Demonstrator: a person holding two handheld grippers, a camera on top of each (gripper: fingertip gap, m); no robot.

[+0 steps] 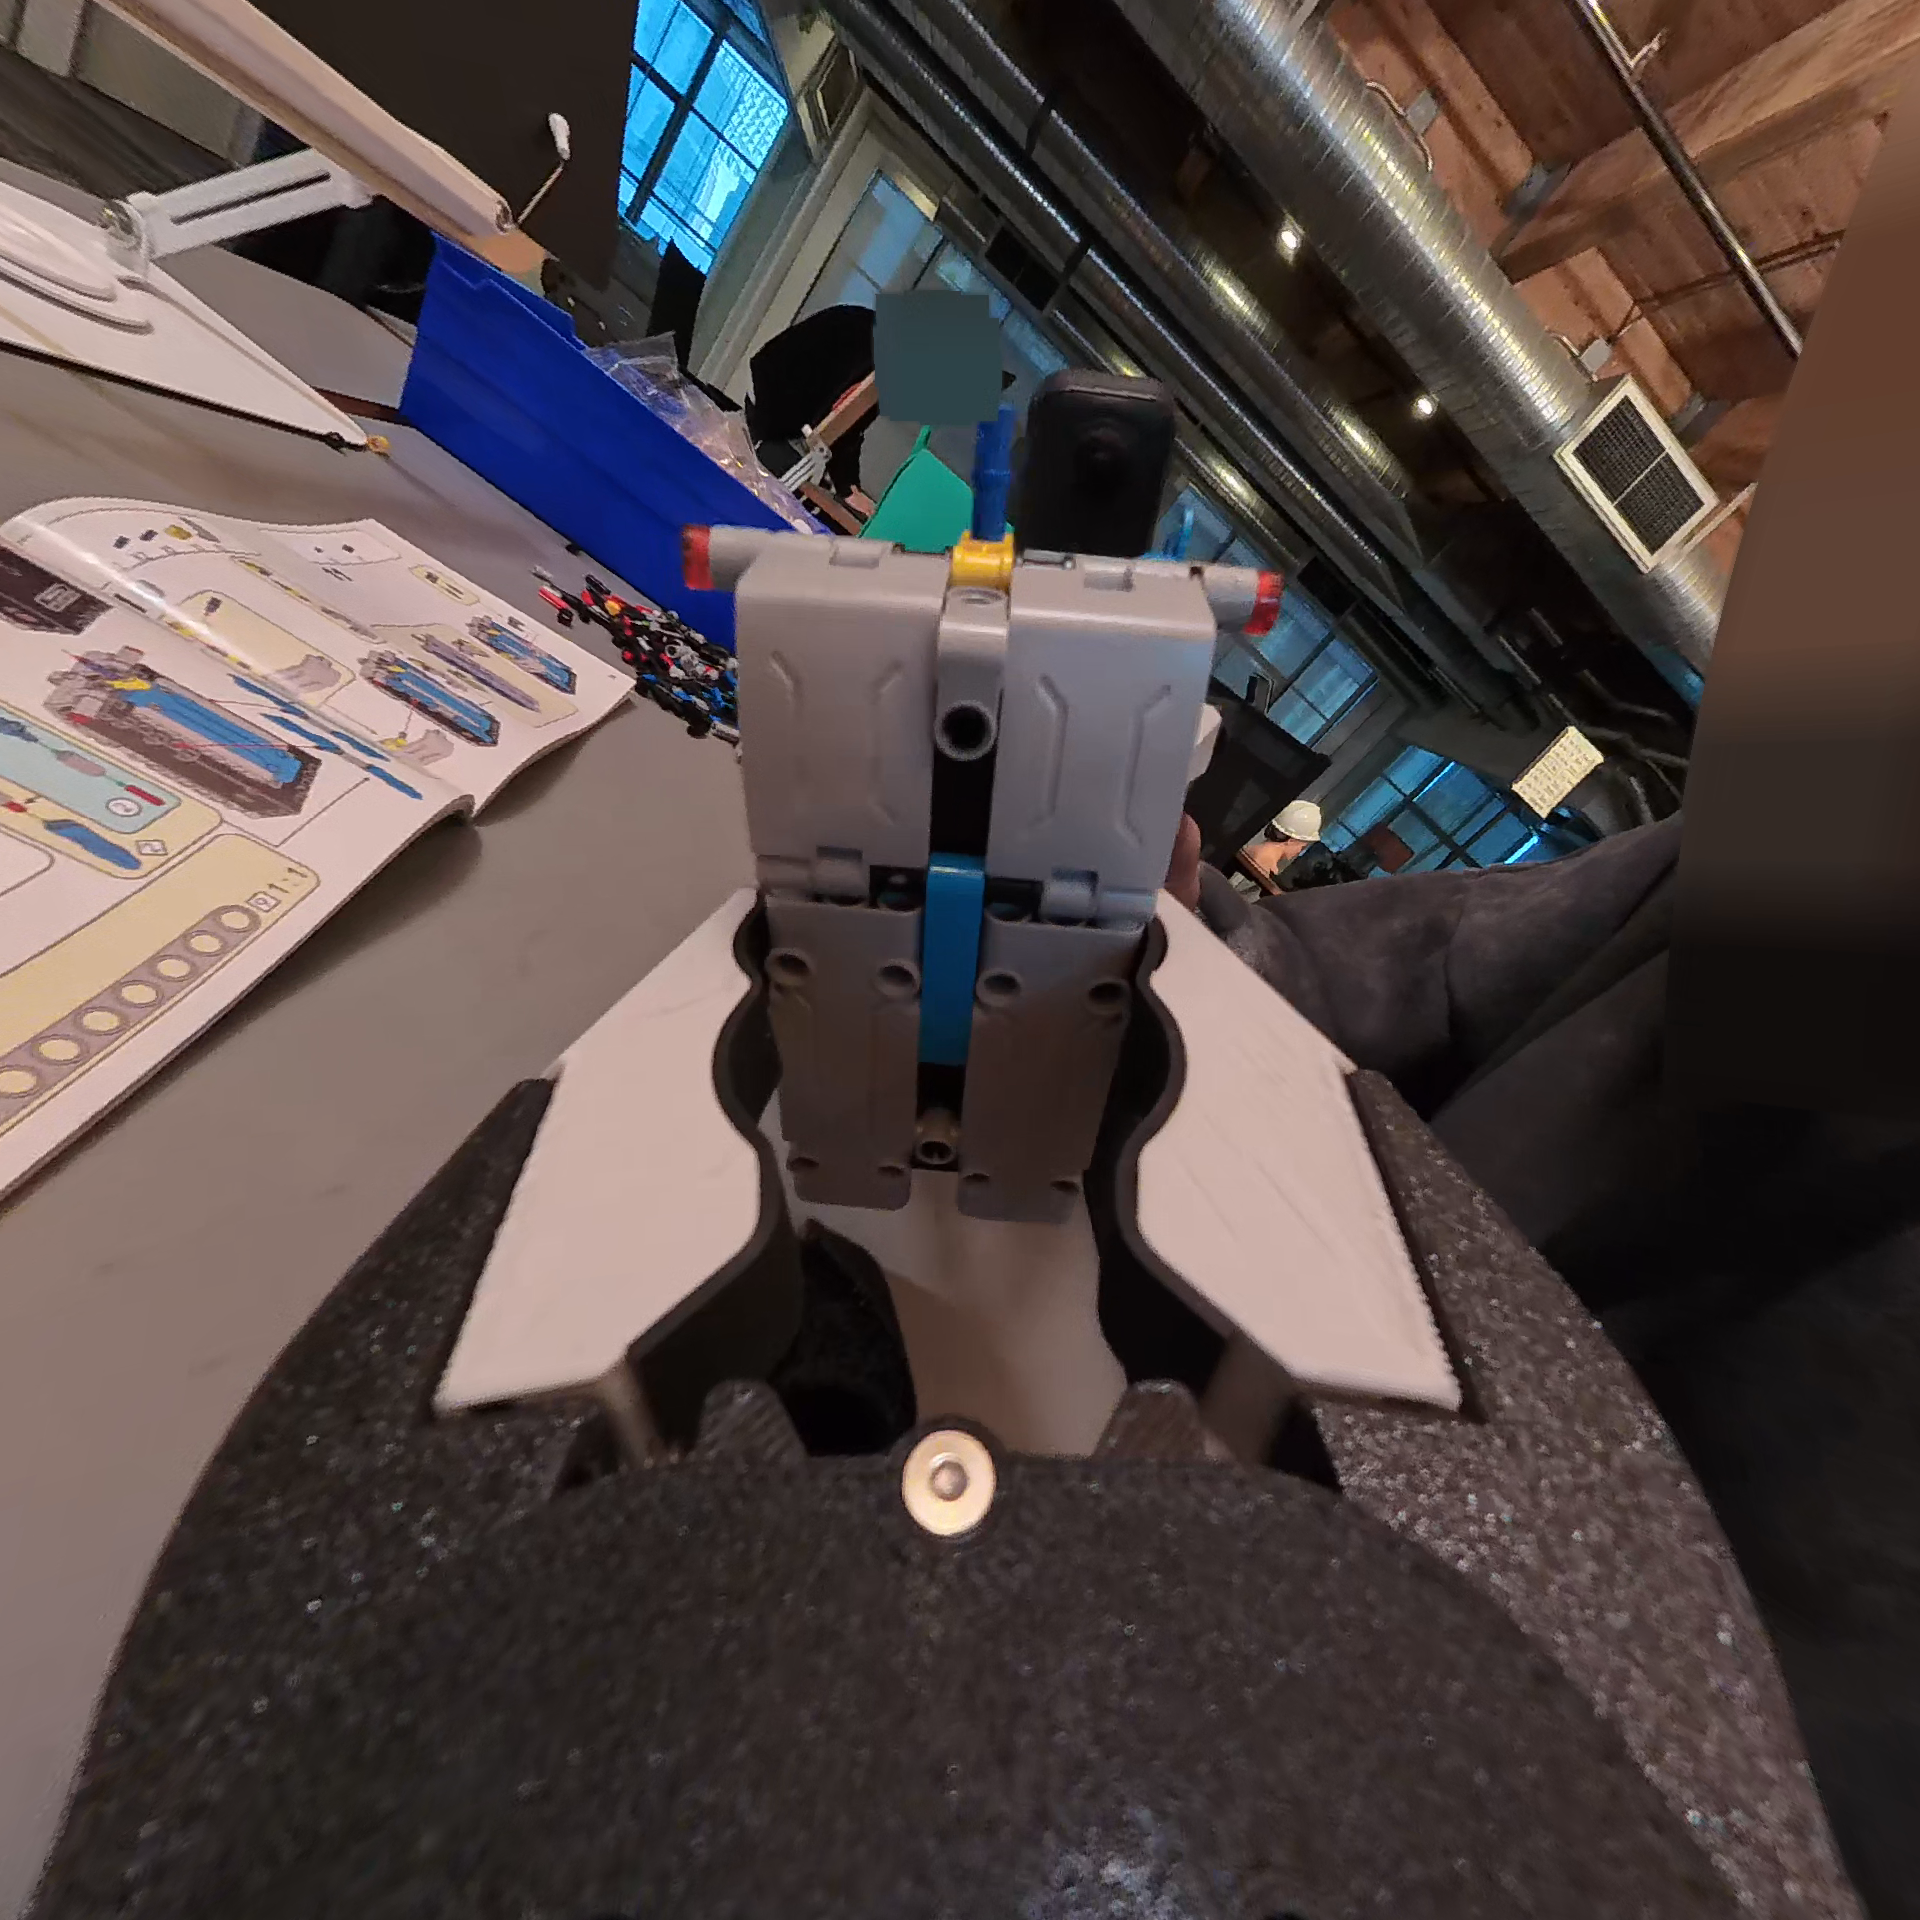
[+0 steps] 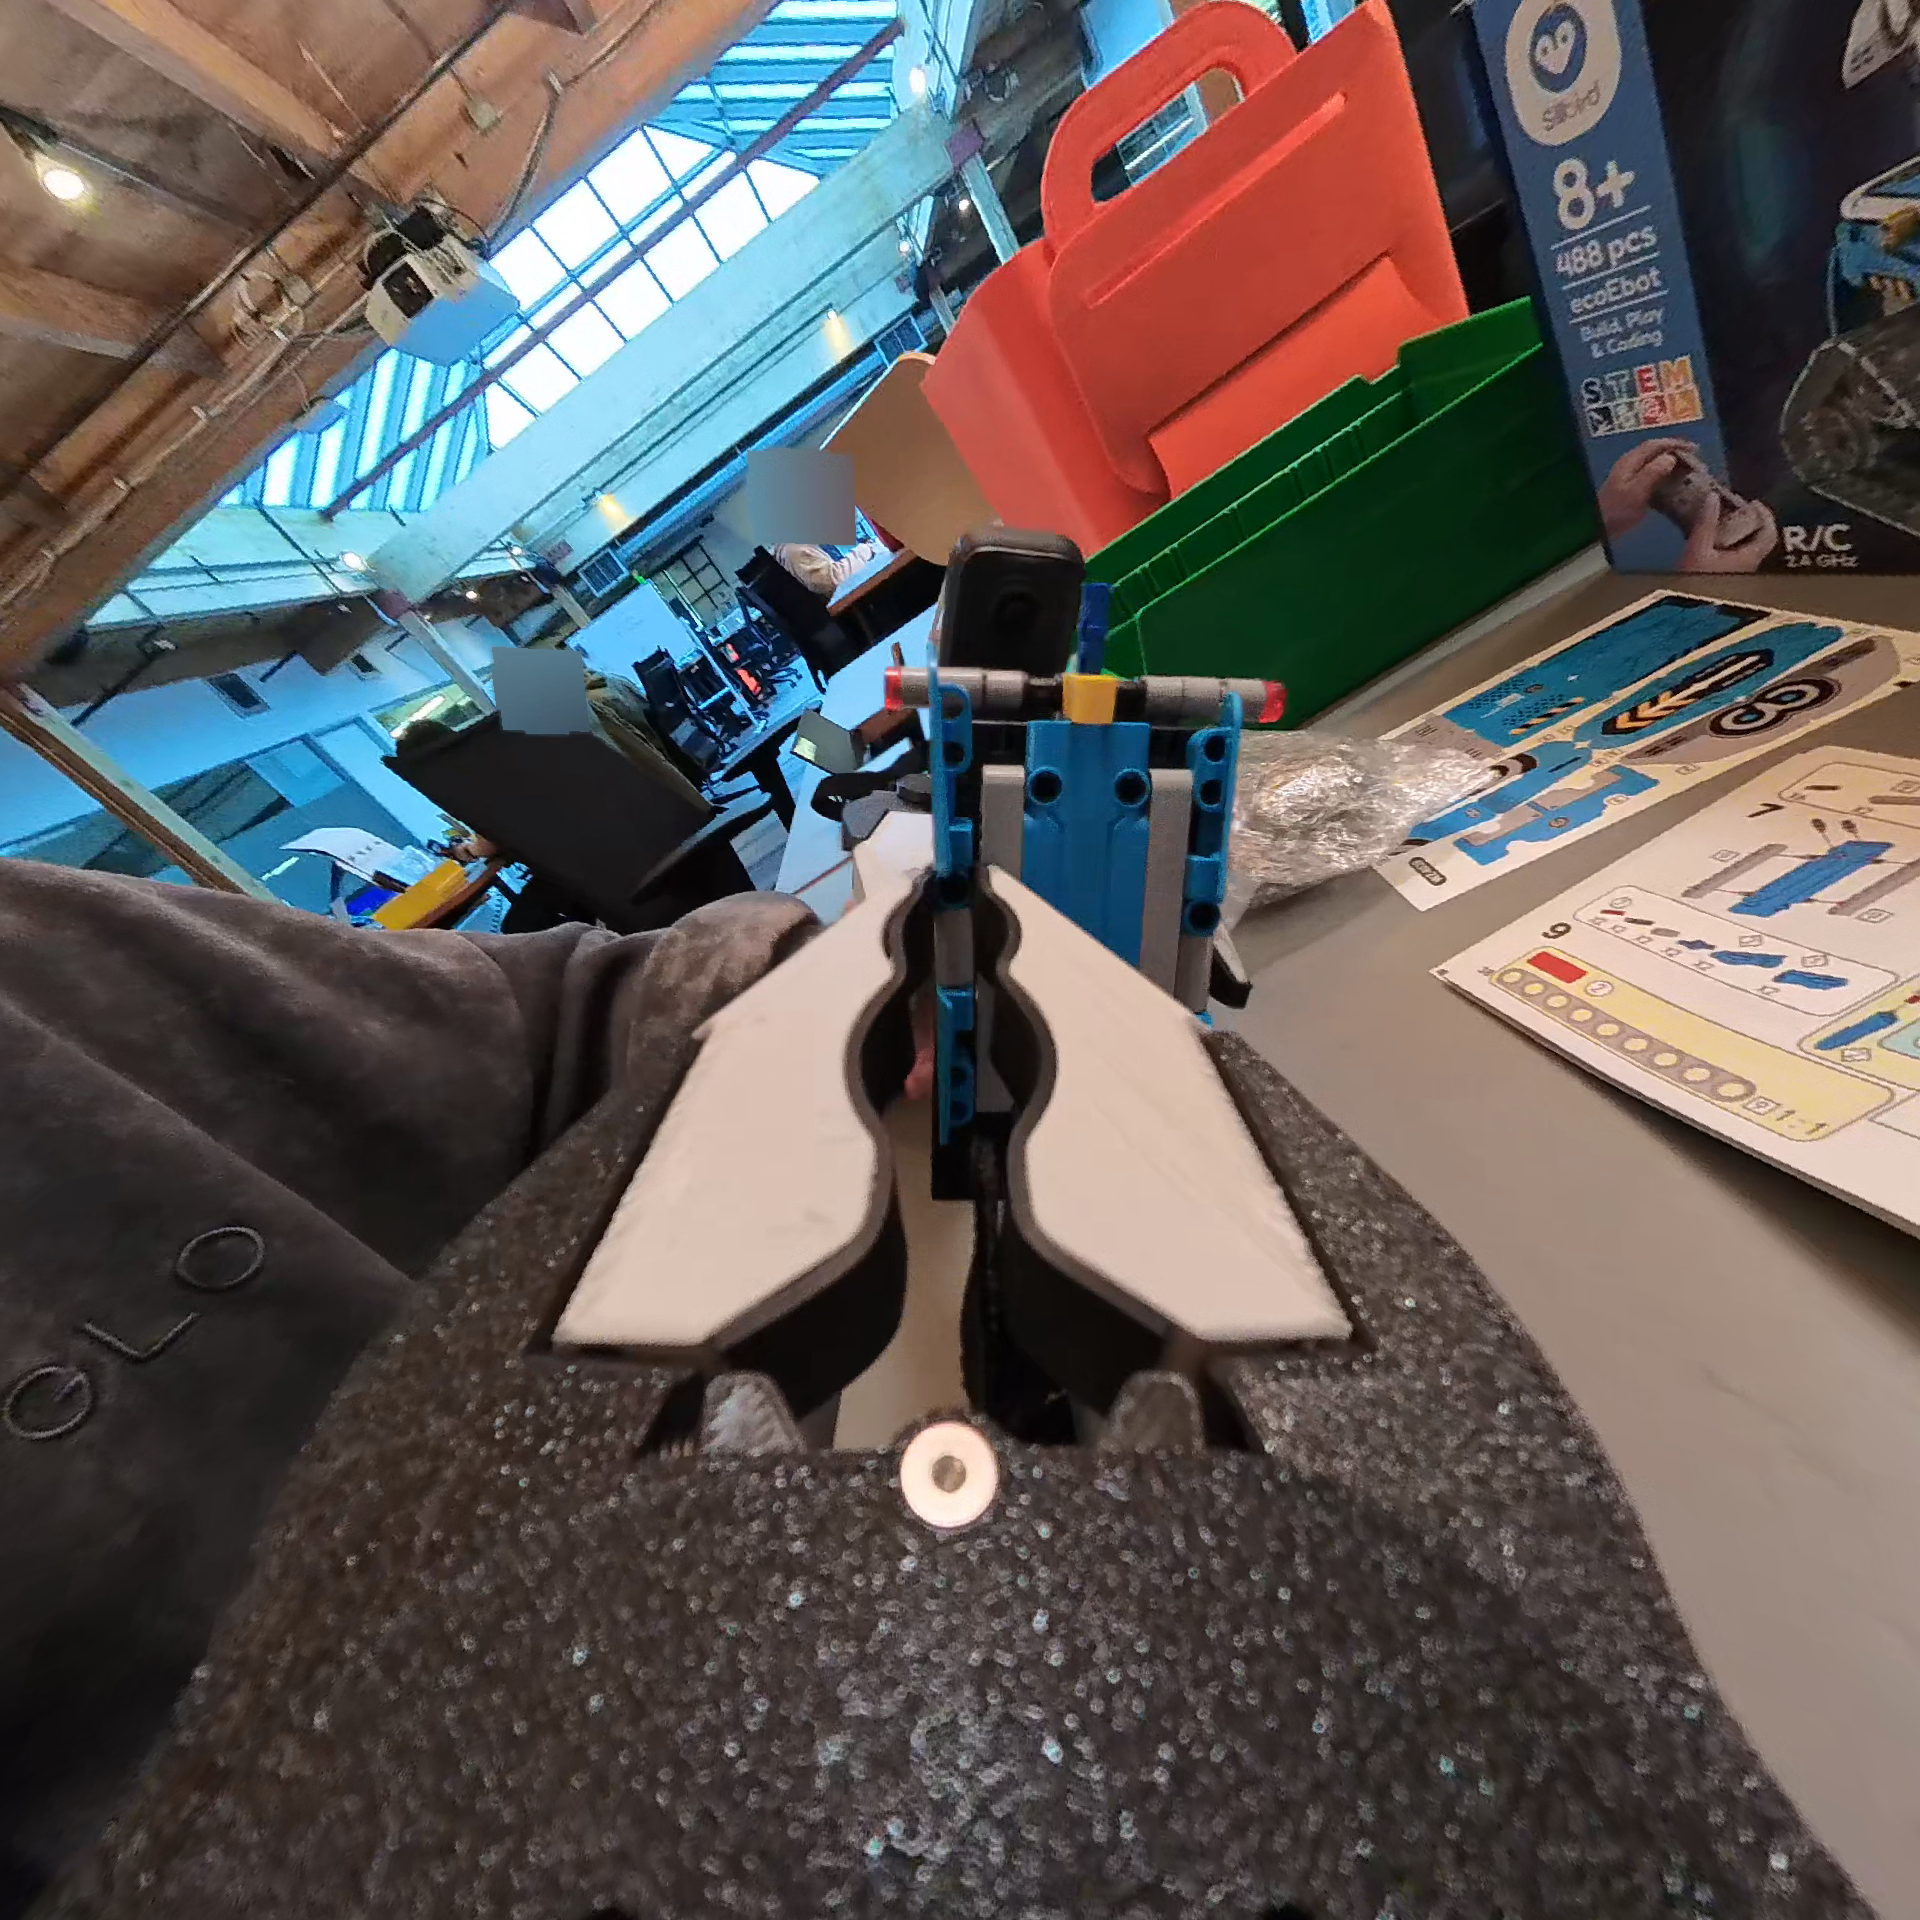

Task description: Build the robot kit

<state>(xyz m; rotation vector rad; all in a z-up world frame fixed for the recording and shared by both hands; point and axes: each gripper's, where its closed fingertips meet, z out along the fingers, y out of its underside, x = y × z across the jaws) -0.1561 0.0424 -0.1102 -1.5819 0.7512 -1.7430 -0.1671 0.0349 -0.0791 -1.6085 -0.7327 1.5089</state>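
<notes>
The left gripper [image 1: 951, 1039] clamps the grey-and-blue plastic brick assembly [image 1: 971, 748] by its lower end; the right gripper [image 2: 956, 997] pinches its blue side beam [image 2: 954, 935], seemingly steadying it above the grey table [image 1: 343, 1143] beside the open instruction booklet [image 1: 239, 727].

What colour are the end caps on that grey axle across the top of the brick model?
Red end caps, clearest in the right wrist view.

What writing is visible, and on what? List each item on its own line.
I won't copy the wording; these bear it:
Blue box, right wrist view: print, legible.
Grey garment: raised letters, legible.
Instruction booklet: numerals, partly legible.
Sticker sheet: too small.
Wall sheet, left wrist view: too blurred.
Brick model, clamped by left tongs and right tongs: none seen.
</notes>
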